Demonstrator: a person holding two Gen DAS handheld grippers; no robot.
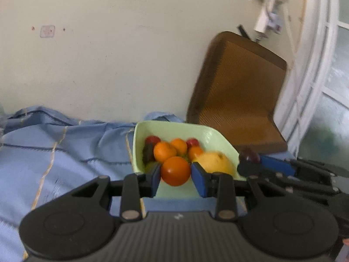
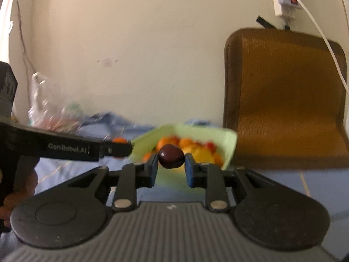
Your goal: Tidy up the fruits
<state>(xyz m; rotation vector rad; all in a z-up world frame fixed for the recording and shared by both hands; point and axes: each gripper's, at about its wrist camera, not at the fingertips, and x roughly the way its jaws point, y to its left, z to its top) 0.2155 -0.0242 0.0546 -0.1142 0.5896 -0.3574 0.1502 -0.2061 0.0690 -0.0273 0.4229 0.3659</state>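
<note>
Here, in the left wrist view, the left gripper (image 1: 175,175) has its blue pads against both sides of an orange fruit (image 1: 175,171), gripping it at the near edge of the green bowl (image 1: 220,138). The bowl sits on a blue cloth (image 1: 65,150) and holds more oranges, red fruits and a yellow fruit (image 1: 214,162). The right gripper (image 1: 250,163) enters from the right with a dark fruit.

In the right wrist view, the right gripper (image 2: 170,166) clasps a dark plum (image 2: 171,156), probably just short of the blurred bowl (image 2: 226,144). A brown cushion (image 2: 285,100) leans against the wall.
</note>
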